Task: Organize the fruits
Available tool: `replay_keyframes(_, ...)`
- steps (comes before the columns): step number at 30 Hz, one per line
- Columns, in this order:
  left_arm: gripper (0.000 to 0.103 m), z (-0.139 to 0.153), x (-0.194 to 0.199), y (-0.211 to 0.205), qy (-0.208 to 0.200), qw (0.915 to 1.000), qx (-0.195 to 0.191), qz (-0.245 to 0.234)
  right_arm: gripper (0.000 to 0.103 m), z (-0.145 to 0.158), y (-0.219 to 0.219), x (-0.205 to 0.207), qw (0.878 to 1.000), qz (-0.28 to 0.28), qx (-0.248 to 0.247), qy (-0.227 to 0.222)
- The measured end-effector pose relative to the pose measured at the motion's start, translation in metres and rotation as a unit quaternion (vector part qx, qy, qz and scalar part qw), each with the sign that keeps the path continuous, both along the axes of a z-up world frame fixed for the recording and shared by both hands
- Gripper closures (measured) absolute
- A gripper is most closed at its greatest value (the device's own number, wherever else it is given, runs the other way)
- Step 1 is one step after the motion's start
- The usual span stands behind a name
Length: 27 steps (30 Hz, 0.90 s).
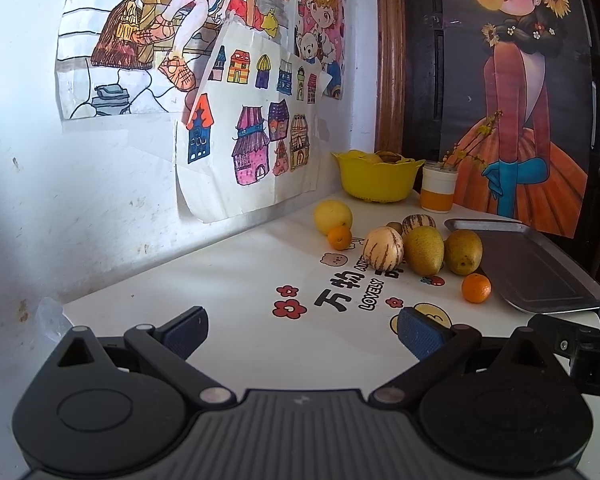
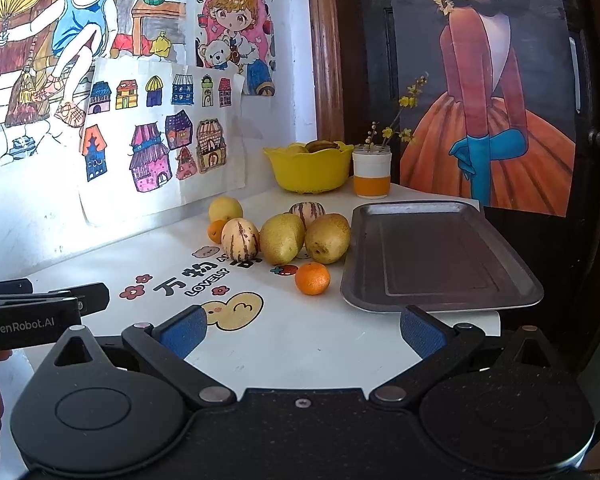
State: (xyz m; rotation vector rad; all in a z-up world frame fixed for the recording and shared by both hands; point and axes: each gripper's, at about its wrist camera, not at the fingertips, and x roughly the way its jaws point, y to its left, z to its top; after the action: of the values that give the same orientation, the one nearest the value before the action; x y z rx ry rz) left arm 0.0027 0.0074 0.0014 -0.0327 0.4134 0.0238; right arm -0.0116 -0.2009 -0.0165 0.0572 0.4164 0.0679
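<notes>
beside the fruits (image 2: 284,236), the tray (image 2: 440,256) lengthwise toward the wall (both hand-held grippers (image 2: 302,334) agape, empty)

Children's drawings (image 2: 148,92) on white wall; orange-and-white cup (image 2: 371,175) with yellow-flowered twigs; painted poster (image 2: 488,92) behind

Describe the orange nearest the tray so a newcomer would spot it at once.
Start at the metal tray on the white table. Just off its near left corner sits a small orange, alone, in front of two green-yellow pears. The other orange lies farther back, beside a yellow fruit near the wall.
</notes>
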Motion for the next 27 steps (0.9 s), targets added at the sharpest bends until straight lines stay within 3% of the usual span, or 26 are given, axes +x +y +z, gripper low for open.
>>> replay_keyframes(27,0.000,-0.0047,0.0016,-0.0011,0.005,0.9999,0.001,0.009,0.000,-0.0040,0.0008,0.0020,1.000,0.009,0.001,0.011)
